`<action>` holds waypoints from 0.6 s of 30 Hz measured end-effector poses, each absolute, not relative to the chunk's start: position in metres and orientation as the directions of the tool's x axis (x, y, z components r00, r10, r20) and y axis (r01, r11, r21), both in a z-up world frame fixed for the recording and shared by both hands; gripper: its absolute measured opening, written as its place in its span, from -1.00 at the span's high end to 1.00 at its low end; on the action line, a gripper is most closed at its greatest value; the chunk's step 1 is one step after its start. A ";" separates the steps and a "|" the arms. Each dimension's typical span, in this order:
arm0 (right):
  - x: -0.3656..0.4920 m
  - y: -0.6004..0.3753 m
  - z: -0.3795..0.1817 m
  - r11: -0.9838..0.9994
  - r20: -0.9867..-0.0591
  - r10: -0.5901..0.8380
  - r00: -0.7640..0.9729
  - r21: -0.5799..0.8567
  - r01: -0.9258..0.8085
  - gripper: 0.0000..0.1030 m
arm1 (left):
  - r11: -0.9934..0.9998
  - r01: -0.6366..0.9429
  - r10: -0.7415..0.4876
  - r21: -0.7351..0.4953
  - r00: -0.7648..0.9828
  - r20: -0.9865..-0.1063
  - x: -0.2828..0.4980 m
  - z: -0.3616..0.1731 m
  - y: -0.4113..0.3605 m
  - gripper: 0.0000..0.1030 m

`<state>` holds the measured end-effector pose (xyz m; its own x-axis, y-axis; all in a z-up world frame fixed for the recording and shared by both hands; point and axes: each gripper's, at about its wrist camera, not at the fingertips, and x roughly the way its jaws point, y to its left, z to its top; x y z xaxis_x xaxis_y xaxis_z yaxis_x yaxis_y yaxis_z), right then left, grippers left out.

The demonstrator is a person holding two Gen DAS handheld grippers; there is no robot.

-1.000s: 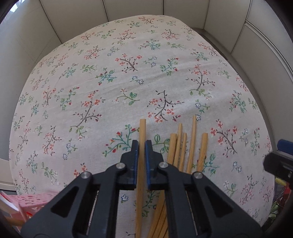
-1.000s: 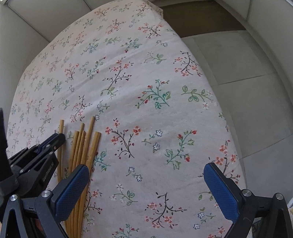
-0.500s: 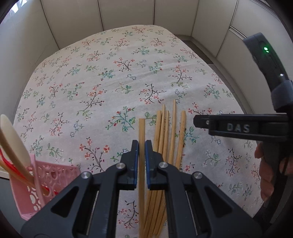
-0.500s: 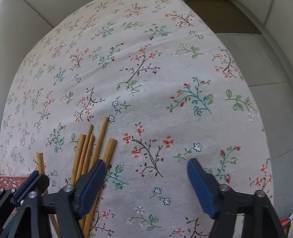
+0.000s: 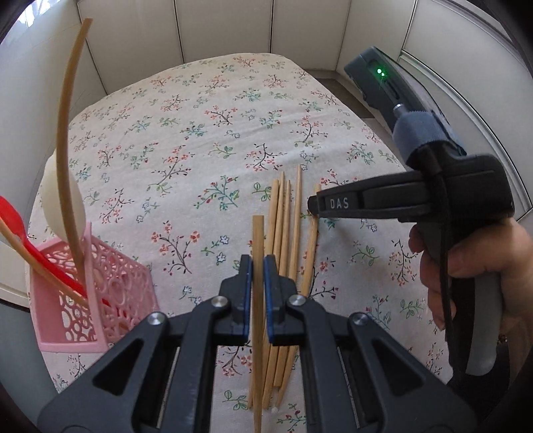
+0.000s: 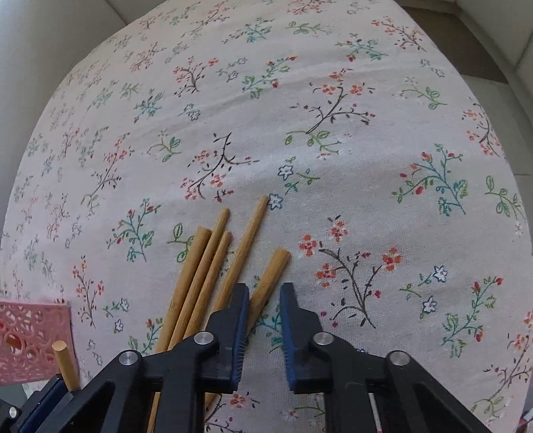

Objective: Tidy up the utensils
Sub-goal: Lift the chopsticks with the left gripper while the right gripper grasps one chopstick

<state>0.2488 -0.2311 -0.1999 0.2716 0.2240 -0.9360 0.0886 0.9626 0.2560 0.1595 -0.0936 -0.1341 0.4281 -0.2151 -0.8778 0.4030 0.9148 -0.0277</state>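
Since a second ago, both tools have shifted: the left tool (image 5: 257, 276) has lifted its chopstick (image 5: 257, 299) up off the cloth, and the right tool (image 6: 264, 319) has narrowed its jaws from wide apart to a small gap and come in low over the loose chopsticks.

Nearest in the left wrist view, the left tool is clamped on the single wooden chopstick, which runs straight between the blue pads and sticks out past them, its blunt end above the flowered tablecloth (image 5: 186, 140). Just beyond and to the right, five more chopsticks (image 5: 283, 239) lie bundled on the table, fanning slightly at their far ends. To the left stands a pink openwork basket (image 5: 110, 293) holding a red spoon (image 5: 13, 216), a white spoon (image 5: 53, 200) and a long, pale curved utensil (image 5: 65, 140) that rises high out of it. At the right, a hand (image 5: 466, 266) holds the right tool's handle, its nose reaching to the outermost chopstick.

In the right wrist view, the right tool's jaws stand slightly apart, not yet closed, straddling the rightmost chopstick (image 6: 268, 279) of the bundle; whether the pads touch it cannot be told. The other four lie just to its left. Past them the tablecloth stretches to pale wall panels (image 5: 226, 30).
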 end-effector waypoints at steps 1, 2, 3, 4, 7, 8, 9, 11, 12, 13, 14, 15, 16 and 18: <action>0.247 -0.232 -0.200 0.966 -0.940 0.221 0.260 0.248 0.077 0.85 | 0.915 0.403 -0.215 -0.029 0.427 -0.878 0.158 -0.134 -0.092 0.84; 0.246 -0.232 -0.200 0.967 -0.945 0.221 0.242 0.245 0.070 0.85 | 0.915 0.402 -0.216 -0.030 0.425 -0.879 0.157 -0.134 -0.090 0.84; 0.244 -0.233 -0.201 0.967 -0.948 0.226 0.224 0.246 0.067 0.85 | 0.915 0.401 -0.216 -0.031 0.424 -0.879 0.156 -0.134 -0.089 0.84; 0.243 -0.234 -0.201 0.967 -0.951 0.229 0.210 0.247 0.063 0.85 | 0.916 0.400 -0.214 -0.031 0.424 -0.880 0.154 -0.135 -0.088 0.84; 0.242 -0.236 -0.203 0.970 -0.956 0.217 0.198 0.234 0.066 0.60 | 0.920 0.390 -0.212 -0.034 0.421 -0.882 0.151 -0.137 -0.085 0.84; 0.242 -0.237 -0.203 0.970 -0.957 0.216 0.196 0.233 0.070 0.59 | 0.921 0.387 -0.211 -0.035 0.421 -0.882 0.150 -0.137 -0.084 0.84; 0.242 -0.236 -0.202 0.971 -0.958 0.210 0.194 0.228 0.076 0.58 | 0.922 0.385 -0.210 -0.036 0.423 -0.882 0.150 -0.137 -0.083 0.84; 0.242 -0.230 -0.202 0.976 -0.961 0.194 0.199 0.210 0.063 0.43 | 0.923 0.383 -0.214 -0.039 0.426 -0.879 0.150 -0.136 -0.083 0.84; 0.242 -0.225 -0.201 0.980 -0.961 0.179 0.209 0.194 0.050 0.39 | 0.923 0.384 -0.216 -0.040 0.428 -0.878 0.149 -0.136 -0.082 0.84; 0.242 -0.219 -0.201 0.985 -0.962 0.157 0.223 0.170 0.037 0.37 | 0.923 0.383 -0.217 -0.041 0.431 -0.876 0.149 -0.135 -0.081 0.84; 0.241 -0.215 -0.201 0.989 -0.962 0.134 0.240 0.145 0.027 0.37 | 0.923 0.382 -0.218 -0.041 0.433 -0.874 0.150 -0.135 -0.081 0.84; 0.240 -0.212 -0.201 0.991 -0.960 0.119 0.254 0.129 0.023 0.37 | 0.924 0.381 -0.221 -0.044 0.435 -0.873 0.148 -0.135 -0.080 0.84; 0.239 -0.210 -0.201 0.993 -0.958 0.107 0.266 0.118 0.024 0.38 | 0.923 0.380 -0.227 -0.050 0.437 -0.870 0.148 -0.134 -0.079 0.84; 0.237 -0.208 -0.201 0.996 -0.954 0.073 0.292 0.085 0.026 0.60 | 0.923 0.381 -0.238 -0.060 0.441 -0.865 0.147 -0.132 -0.076 0.84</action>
<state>0.2365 -0.2083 -0.2006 0.2920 0.0733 -0.9536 0.0261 0.9961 0.0846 0.1472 -0.0758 -0.1323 0.4410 -0.2383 -0.8653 0.3808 0.9227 -0.0601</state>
